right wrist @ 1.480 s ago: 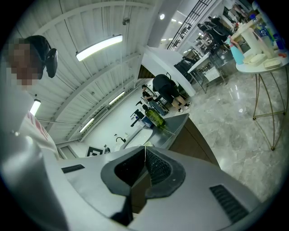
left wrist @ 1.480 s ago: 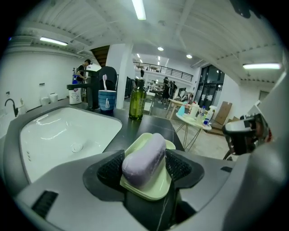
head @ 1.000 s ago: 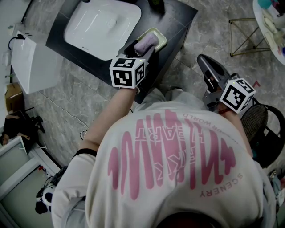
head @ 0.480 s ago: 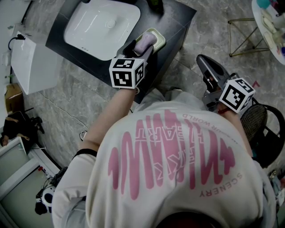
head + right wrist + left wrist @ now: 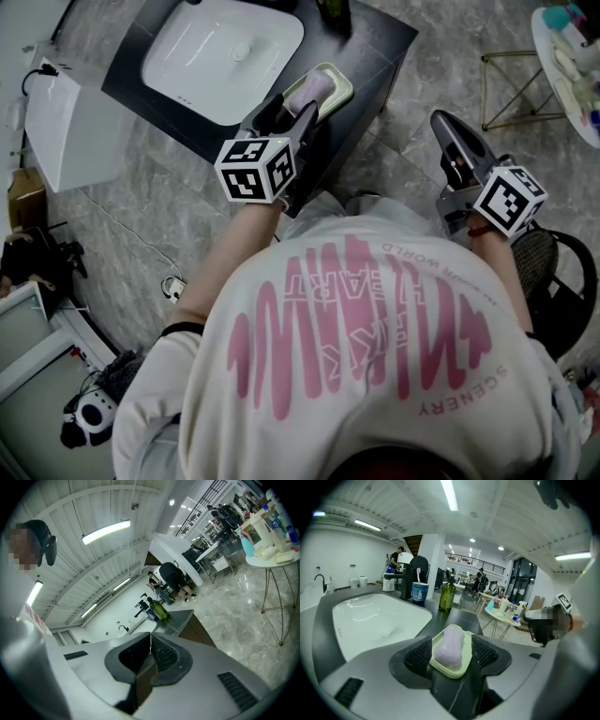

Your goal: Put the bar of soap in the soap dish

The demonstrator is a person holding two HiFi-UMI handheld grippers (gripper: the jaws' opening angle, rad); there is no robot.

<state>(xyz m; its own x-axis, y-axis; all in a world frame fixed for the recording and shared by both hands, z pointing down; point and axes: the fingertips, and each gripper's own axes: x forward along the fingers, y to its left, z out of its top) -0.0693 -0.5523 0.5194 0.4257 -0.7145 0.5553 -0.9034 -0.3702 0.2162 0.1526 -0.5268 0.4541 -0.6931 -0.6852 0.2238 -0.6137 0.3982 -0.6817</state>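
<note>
You are standing at the dark worktop (image 5: 370, 56), with the white basin (image 5: 216, 56) lying to the left of your left claw (image 5: 291, 108) and a little beyond it. That left claw (image 5: 451, 654) is hovering low at the near edge of the worktop with its jaws spread wide. The near end of the pale green soap dish (image 5: 453, 673) is showing in the gap between the pads, and neither pad appears to be touching it. I judge you are holding it spread so that it is gripping nothing.

Your right claw (image 5: 150, 656) is pressed together with nothing between its jaws. You are keeping it off the worktop, out to your right over the floor, probably because this job needs only one claw.

The bar of soap (image 5: 450, 644) is lying flat in the hollow of the dish, just ahead of the left claw, so the placing looks done. Its long axis is running straight away from the claw, in line with the dish's own length and the direction of the jaws.
</note>
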